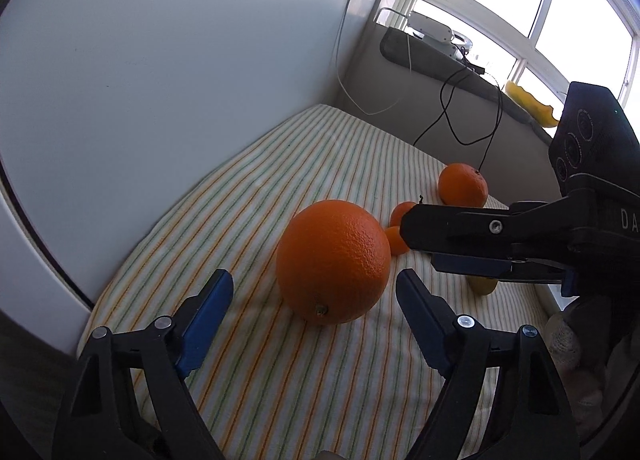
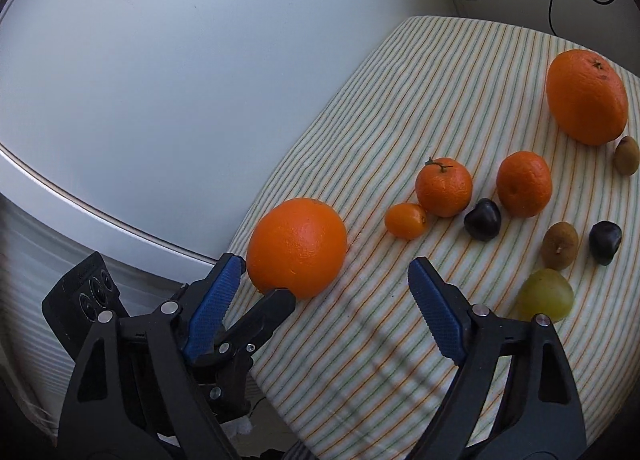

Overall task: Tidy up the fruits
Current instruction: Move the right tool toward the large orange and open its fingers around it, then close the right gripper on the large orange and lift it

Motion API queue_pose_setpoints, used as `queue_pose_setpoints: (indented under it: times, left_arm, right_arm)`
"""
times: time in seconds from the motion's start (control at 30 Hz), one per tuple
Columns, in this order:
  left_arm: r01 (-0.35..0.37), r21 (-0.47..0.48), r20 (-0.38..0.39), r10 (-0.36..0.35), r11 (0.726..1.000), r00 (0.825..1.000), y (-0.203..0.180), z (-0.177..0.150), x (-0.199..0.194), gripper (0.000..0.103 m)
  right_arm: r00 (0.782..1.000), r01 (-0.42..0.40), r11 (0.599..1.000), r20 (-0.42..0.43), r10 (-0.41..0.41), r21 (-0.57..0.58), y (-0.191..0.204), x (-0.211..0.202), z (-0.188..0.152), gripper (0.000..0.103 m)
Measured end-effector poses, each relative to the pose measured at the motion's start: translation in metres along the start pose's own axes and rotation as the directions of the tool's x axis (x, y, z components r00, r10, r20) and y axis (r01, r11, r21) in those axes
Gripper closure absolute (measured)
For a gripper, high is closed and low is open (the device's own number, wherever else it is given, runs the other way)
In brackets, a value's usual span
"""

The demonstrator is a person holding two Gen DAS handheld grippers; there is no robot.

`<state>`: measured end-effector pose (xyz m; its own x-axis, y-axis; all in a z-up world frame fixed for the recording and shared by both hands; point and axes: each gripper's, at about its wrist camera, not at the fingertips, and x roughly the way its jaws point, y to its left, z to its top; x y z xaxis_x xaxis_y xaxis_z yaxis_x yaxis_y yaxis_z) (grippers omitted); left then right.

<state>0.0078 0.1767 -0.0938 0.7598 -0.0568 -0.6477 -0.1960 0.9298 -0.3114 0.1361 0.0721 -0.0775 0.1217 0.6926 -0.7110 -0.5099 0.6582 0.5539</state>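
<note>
L gripper (image 1: 316, 284) jaws apart, big orange (image 1: 333, 262) on striped cloth (image 1: 280, 380) just ahead btwn its fingertips, not clamped. R gripper (image 2: 326, 274) also apart; small fruits lie fwd-right: kumquat (image 2: 405, 220), mandarin (image 2: 443, 187), green grape (image 2: 545, 294).

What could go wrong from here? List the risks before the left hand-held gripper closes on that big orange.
1. The big orange is round and sits near the striped cloth's edge in the right wrist view; a glancing touch from the open left hand-held gripper might roll it off.
2. The right hand-held gripper is open close alongside; the two could collide.
3. If pushed away, the orange may roll into the small kumquat and tangerine.
</note>
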Motion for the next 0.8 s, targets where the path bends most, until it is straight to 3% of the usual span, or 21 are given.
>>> queue_pose_setpoints:
  times: [0.1, 0.47, 0.57, 0.67, 0.8]
  left_arm:
    - [0.008, 0.001, -0.008, -0.008, 1.0, 1.0, 0.0, 0.002, 0.006, 0.021]
    - [0.06, -0.017, -0.011, -0.061, 0.998, 0.998, 0.0, 0.002, 0.009, 0.03]
    - [0.073, -0.014, -0.009, -0.073, 0.997, 0.997, -0.001, 0.003, 0.011, 0.037]
    - [0.069, -0.011, -0.005, -0.069, 0.998, 0.998, -0.002, 0.003, 0.012, 0.038]
    - [0.069, -0.008, -0.004, -0.069, 0.998, 0.998, -0.003, 0.003, 0.011, 0.038]
  right_arm:
    - [1.0, -0.019, 1.0, -0.019, 0.019, 0.018, 0.001, 0.011, 0.002, 0.02]
    - [0.996, -0.059, 0.997, -0.071, 0.062, 0.05, 0.001, 0.041, 0.01, 0.022]
    - [0.994, -0.068, 0.996, -0.077, 0.072, 0.052, 0.0, 0.05, 0.011, 0.029]
    - [0.991, -0.098, 0.994, -0.082, 0.102, 0.056, 0.001, 0.054, 0.013, 0.036]
    - [0.993, -0.087, 0.996, -0.08, 0.09, 0.033, 0.009, 0.059, 0.011, 0.036]
